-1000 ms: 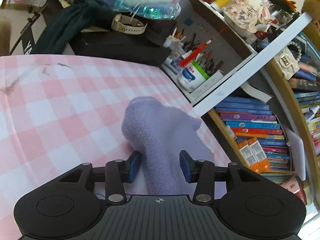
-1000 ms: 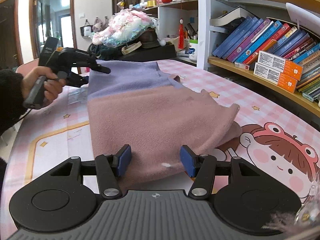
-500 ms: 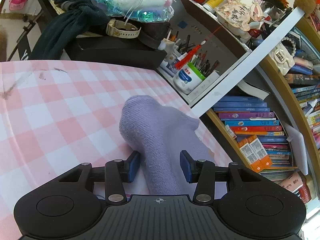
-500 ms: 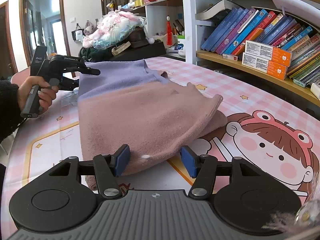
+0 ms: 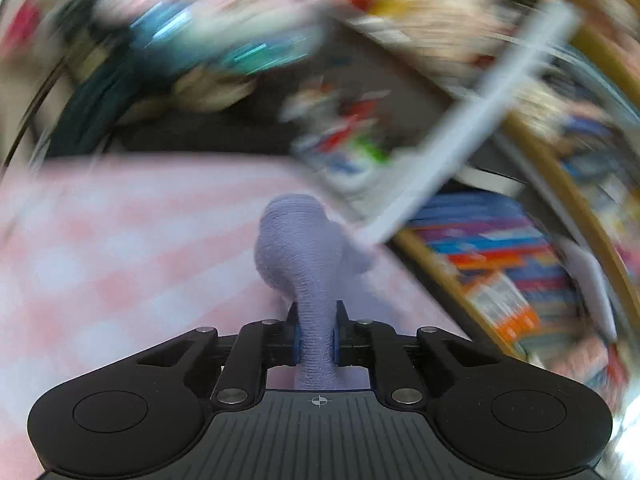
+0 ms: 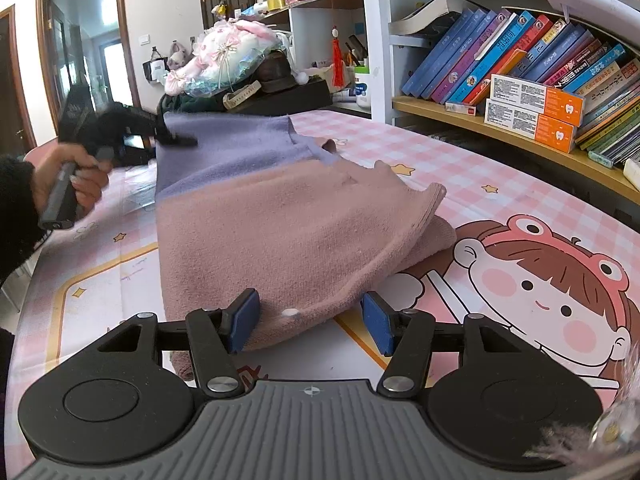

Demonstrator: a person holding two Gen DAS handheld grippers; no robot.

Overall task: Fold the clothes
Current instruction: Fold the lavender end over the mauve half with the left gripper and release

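Half a second ago our left tool (image 5: 316, 340) stood with its jaws apart on either side of the lilac cloth; now they are pressed together on a bunched fold of the sweater (image 5: 304, 256), and the left wrist view is smeared with motion. Our right tool (image 6: 310, 322) has kept its jaws wide apart, hovering at the near pink hem.

Nearest in the right wrist view, the blue pads (image 6: 245, 320) sit on either side of the hem of the sweater (image 6: 280, 224), without pinching it. A small white speck lies on the cloth between them. The garment rests on the bench (image 6: 500, 184), which wears a pink checked cover printed with a cartoon girl in a frog hat (image 6: 560, 288) to the right of the hem. Its near half is dusty pink, with the right edge doubled over; its far half is lilac.

At the far left corner, a hand (image 6: 76, 184) in a dark sleeve grips the left tool (image 6: 176, 140), which bites the lilac edge and lifts it slightly off the bench. Beyond, a wooden shelf (image 6: 520, 140) carries leaning books (image 6: 500, 52) and two orange-and-white boxes (image 6: 536, 108). A pink-and-white bouquet-like bundle (image 6: 228, 56) sits on dark items at the bench's far end.
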